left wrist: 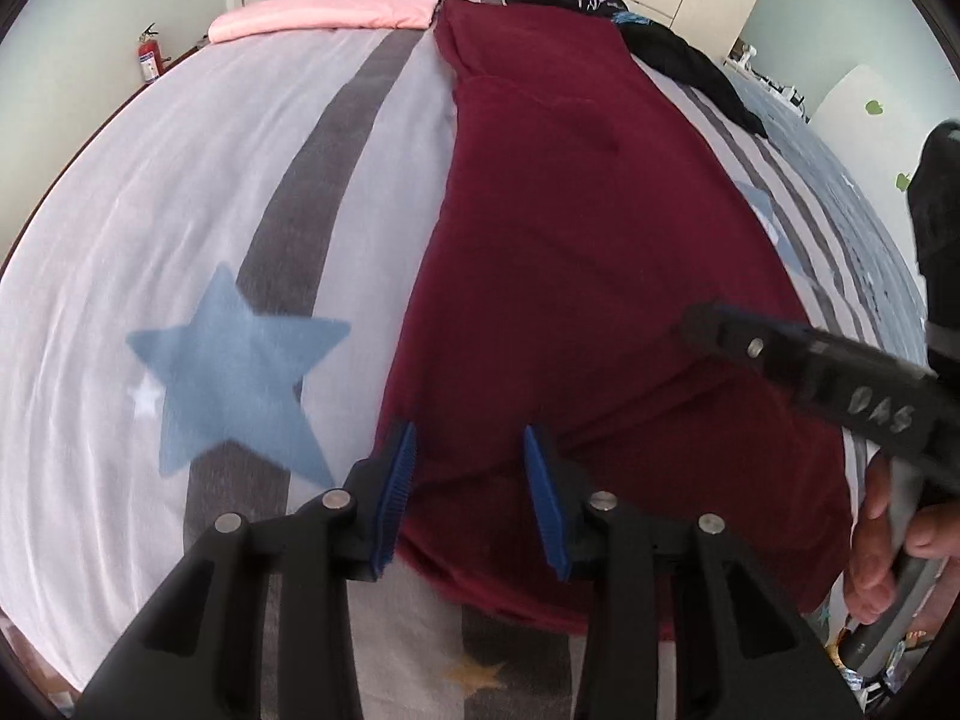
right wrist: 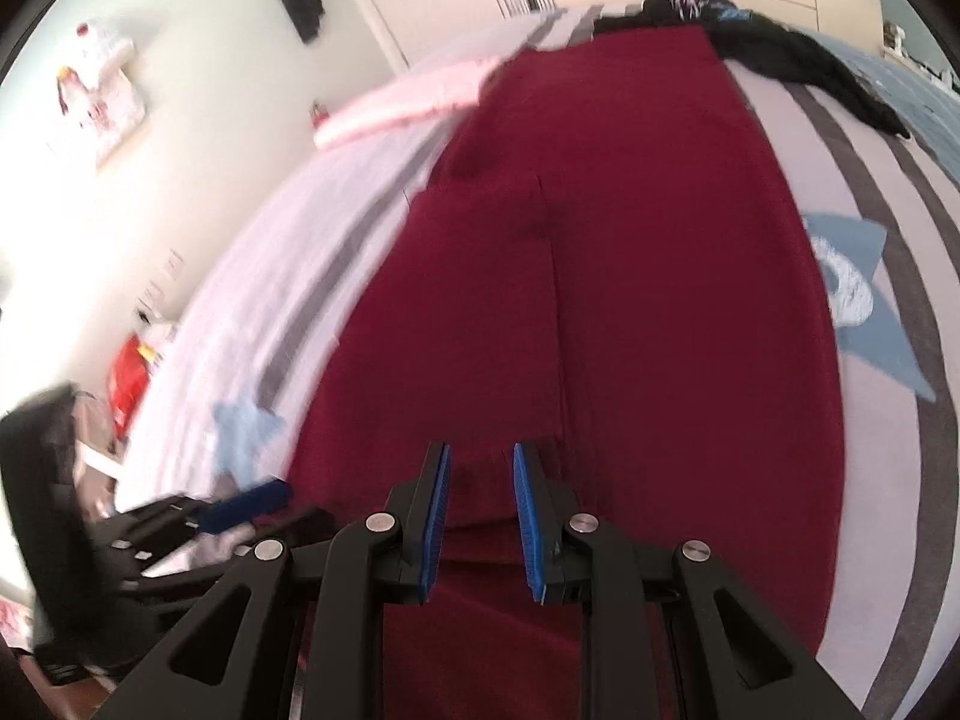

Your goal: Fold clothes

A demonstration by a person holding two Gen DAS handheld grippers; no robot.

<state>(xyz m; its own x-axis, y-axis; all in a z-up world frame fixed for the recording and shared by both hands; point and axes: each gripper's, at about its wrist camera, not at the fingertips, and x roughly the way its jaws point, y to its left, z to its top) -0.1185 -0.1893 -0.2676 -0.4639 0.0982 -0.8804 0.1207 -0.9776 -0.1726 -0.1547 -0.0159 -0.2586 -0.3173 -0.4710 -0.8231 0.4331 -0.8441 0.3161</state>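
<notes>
A long maroon garment (left wrist: 570, 240) lies lengthwise on the striped bed sheet (left wrist: 180, 180), with one side flap folded over its middle (right wrist: 480, 276). My left gripper (left wrist: 471, 429) hovers over the garment's near left edge. Its blue pads stand apart, with nothing pressed between them. In the left wrist view my right gripper (left wrist: 699, 324) reaches in from the right above the near right part of the cloth, held by a hand (left wrist: 888, 540). In its own view the right gripper (right wrist: 480, 450) is open over the maroon cloth (right wrist: 660, 240). The left gripper (right wrist: 240, 510) shows blurred at the lower left.
A folded pink garment (left wrist: 324, 15) lies at the far left of the bed. A heap of black clothing (left wrist: 660, 36) sits at the far right. A blue star (left wrist: 234, 372) is printed on the sheet. A red fire extinguisher (left wrist: 150, 57) stands by the wall.
</notes>
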